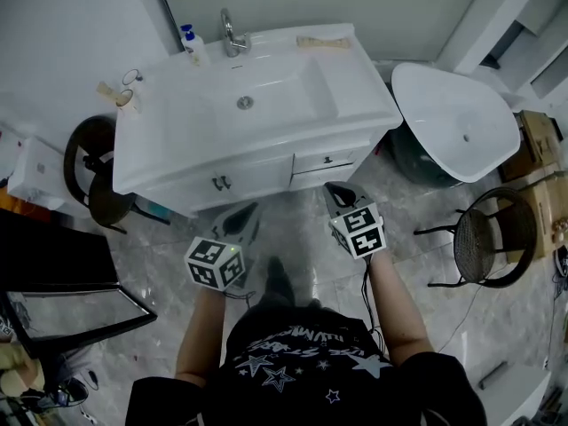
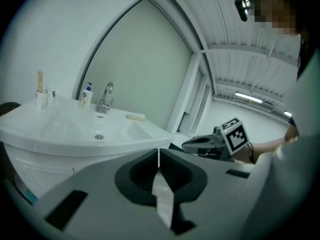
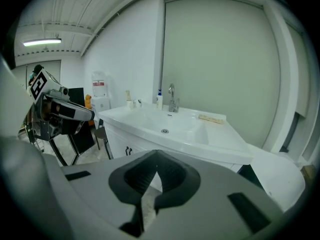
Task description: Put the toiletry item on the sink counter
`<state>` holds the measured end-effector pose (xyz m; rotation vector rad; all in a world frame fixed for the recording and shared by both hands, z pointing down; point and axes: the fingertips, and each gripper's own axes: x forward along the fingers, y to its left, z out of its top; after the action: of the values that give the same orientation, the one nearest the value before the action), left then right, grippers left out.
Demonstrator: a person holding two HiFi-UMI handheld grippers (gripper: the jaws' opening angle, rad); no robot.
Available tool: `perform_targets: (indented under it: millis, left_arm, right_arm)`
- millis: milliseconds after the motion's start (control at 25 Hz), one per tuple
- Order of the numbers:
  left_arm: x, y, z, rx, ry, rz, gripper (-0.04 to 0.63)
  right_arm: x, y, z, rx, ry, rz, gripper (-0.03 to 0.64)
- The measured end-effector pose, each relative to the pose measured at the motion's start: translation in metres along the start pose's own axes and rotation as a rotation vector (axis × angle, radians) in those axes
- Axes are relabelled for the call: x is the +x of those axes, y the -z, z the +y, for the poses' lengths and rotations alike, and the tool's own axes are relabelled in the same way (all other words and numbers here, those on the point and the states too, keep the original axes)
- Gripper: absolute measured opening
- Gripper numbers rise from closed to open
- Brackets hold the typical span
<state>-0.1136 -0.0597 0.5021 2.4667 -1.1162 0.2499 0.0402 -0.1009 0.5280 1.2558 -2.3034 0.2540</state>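
Left claw (image 1: pixel 248 209) and right claw (image 1: pixel 335 188) closed, empty, short of sink worktop (image 1: pixel 355 78); pump bottle (image 1: pixel 191 44) stands at its back edge. Fits pre-pick or done.

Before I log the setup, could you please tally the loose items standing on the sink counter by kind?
Pump bottle: 1
Cups: 2
Flat beige item: 1
Total: 4
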Motion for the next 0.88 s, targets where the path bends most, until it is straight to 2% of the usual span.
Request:
perform_targets:
  millis: [480,880]
  left_arm:
    - [-0.036,0.023,-0.084,0.028,-0.040,-0.039,0.020]
    - [-0.059,0.051,-0.127,0.039,-0.073,-0.041,0.020]
  right_arm:
    - [-0.078,0.016,0.024,-0.034,-0.052,-0.060,0.014]
    - [-0.115,0.035,0.043,-0.043,-0.089,-0.079,0.014]
